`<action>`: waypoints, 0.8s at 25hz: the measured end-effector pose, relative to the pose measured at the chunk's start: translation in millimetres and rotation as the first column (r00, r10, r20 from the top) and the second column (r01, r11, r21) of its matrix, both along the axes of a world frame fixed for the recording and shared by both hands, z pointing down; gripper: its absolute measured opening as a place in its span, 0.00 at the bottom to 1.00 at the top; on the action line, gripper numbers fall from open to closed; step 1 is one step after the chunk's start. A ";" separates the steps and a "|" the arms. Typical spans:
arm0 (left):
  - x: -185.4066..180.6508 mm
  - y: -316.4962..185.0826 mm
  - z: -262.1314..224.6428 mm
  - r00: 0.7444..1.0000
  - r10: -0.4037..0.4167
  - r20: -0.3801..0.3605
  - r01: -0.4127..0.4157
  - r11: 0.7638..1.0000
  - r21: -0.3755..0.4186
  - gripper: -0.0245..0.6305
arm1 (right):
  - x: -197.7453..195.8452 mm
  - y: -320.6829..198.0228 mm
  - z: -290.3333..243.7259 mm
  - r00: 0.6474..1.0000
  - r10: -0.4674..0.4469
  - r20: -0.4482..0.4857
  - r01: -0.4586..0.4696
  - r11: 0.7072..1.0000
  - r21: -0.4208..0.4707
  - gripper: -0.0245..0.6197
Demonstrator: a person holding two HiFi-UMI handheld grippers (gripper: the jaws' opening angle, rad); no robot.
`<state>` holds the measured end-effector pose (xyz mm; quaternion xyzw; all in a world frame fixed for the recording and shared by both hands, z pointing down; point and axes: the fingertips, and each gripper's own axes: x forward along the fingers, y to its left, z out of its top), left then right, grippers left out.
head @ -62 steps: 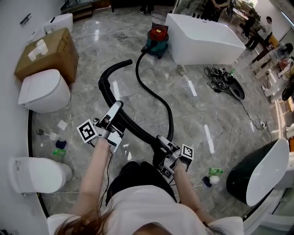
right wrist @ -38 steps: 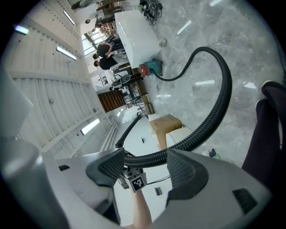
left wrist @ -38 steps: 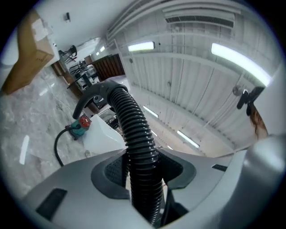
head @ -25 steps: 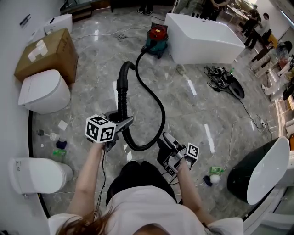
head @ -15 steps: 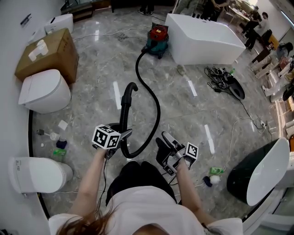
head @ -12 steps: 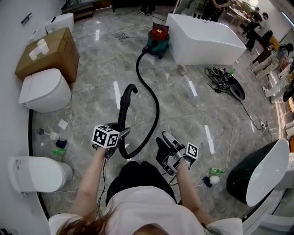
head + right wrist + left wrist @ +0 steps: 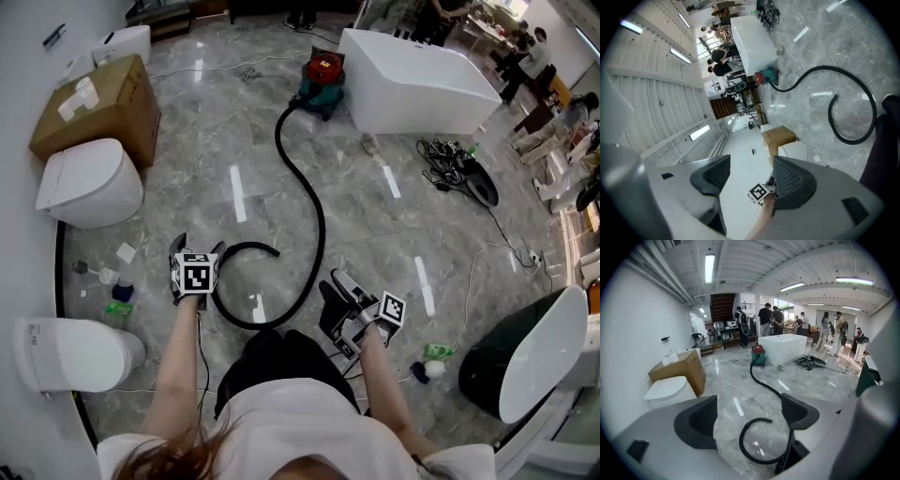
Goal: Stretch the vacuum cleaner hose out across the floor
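The black vacuum hose (image 7: 322, 221) runs from the red vacuum cleaner (image 7: 321, 70) down the marble floor and ends in a loose curl (image 7: 246, 249) in front of me. My left gripper (image 7: 197, 246) hangs low beside that curl. Its jaws have just been opening and are open with nothing between them; the hose (image 7: 754, 446) lies on the floor beyond the left gripper (image 7: 750, 416). My right gripper (image 7: 333, 286) is open and empty, just right of the hose loop. In the right gripper view the hose (image 7: 853, 136) lies off to the side of the right gripper (image 7: 750, 178).
A cardboard box (image 7: 98, 108) and two white toilets (image 7: 89, 183) (image 7: 70, 354) line the left wall. A white bathtub (image 7: 412, 80) stands behind the vacuum. Cables (image 7: 459, 169) lie at the right, with a dark tub (image 7: 525, 356) near me. Small bottles (image 7: 117, 291) sit at the left.
The left gripper came down and to the left and let go of the hose. The raised hose end dropped to the floor in a curl. The right gripper stayed put.
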<state>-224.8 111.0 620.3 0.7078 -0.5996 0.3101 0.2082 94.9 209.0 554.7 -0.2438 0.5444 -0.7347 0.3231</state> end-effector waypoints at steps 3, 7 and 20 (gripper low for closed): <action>15.2 3.7 -5.9 0.999 0.036 -0.006 -0.036 0.999 0.015 0.69 | 2.8 -1.1 1.4 0.990 -0.033 -0.135 0.038 0.999 0.035 0.49; 37.6 9.6 -24.9 0.998 0.057 -0.009 -0.056 0.993 0.103 0.34 | 13.2 -8.9 -1.5 0.927 -0.006 -0.374 0.050 0.993 0.107 0.48; 169.3 29.5 -133.1 0.865 0.353 -0.356 -0.237 0.914 0.330 0.05 | 1.2 -48.1 -75.5 0.690 0.231 -0.686 0.149 0.882 0.447 0.34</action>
